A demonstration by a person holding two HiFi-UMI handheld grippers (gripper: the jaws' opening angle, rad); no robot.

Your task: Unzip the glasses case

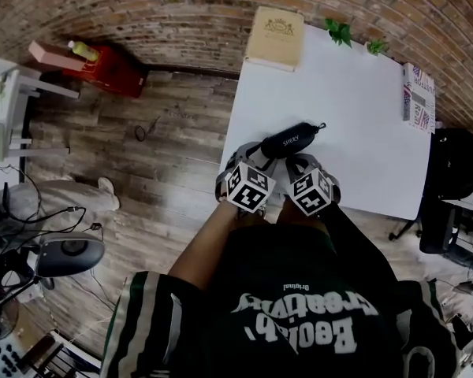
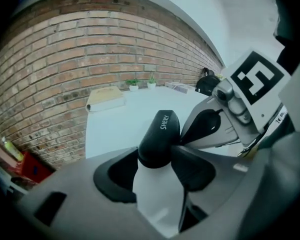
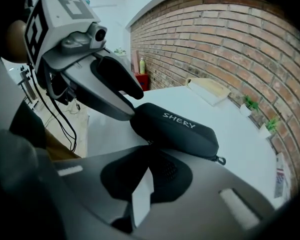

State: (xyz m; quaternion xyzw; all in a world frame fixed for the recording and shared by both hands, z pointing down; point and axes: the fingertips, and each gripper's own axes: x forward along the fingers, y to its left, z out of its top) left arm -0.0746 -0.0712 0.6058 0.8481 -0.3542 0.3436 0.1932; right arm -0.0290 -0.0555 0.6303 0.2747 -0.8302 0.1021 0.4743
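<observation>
- Near the front edge of the white desk lies the black glasses case, lettered "SHERY", running slantwise away from me.
- At its near end I have the left gripper. Its tongs sit narrow, one pad on each side of the case's rounded end, gripping it.
- Just beside it on the right is the right gripper. Its tongs are drawn together at the tips, which press against the case's long edge.
- Something small sits at that edge where the tips meet. I cannot tell what it is, or whether it is pinched.
- At the case's far end a small ring hangs off the side.
- Across the desk, well apart from the case, a tan book lies at the far left corner. Two small green plants stand along the brick wall.
</observation>
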